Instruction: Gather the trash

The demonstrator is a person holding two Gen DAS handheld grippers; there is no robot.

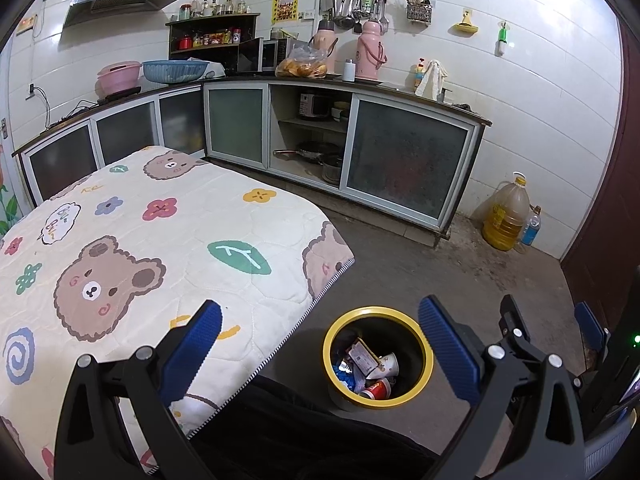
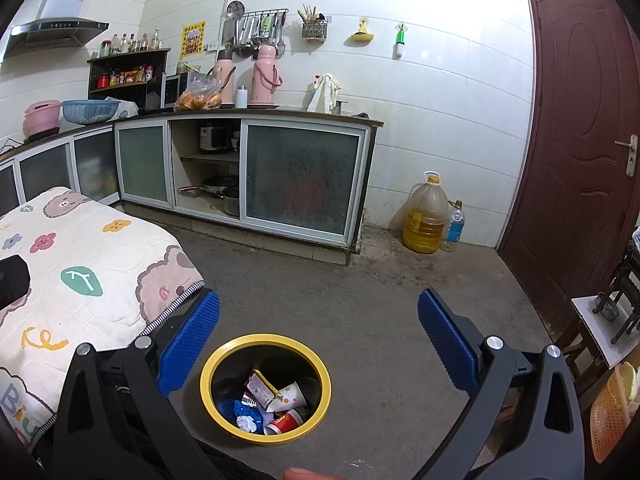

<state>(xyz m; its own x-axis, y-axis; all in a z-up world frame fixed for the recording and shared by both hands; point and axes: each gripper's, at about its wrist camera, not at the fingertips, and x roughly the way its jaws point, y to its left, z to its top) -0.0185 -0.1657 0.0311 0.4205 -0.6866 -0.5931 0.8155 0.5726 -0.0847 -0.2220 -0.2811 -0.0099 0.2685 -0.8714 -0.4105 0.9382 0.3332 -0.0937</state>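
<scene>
Your left gripper [image 1: 320, 344] hangs with its blue-padded fingers [image 1: 192, 352] spread wide and nothing between them, its left finger over the corner of the table with the bear-print quilted cover [image 1: 160, 240] and its right finger over the floor. Between those fingers, low in the left wrist view, sits the yellow-rimmed trash bin [image 1: 427, 364] on the grey concrete floor [image 1: 400, 264], just beside the table's corner. Your right gripper [image 2: 319, 340] is likewise released and empty, and the bin lies between and just below its fingers. Inside the bin you can see the collected trash: a white paper cup [image 2: 292, 394] with small coloured marks, a red cup [image 2: 286, 422] lying on its side, a flat snack wrapper [image 2: 260, 390] and crumpled blue and white scraps [image 2: 242, 414]. The cover itself shows no loose litter in either view. Farther back, the kitchen counter [image 2: 280, 114] carries two pink thermos flasks [image 2: 266, 76] and a bag of bread rolls [image 2: 200, 98], and a large oil jug [image 2: 426, 216] stands on the floor near the dark red door [image 2: 580, 140].
</scene>
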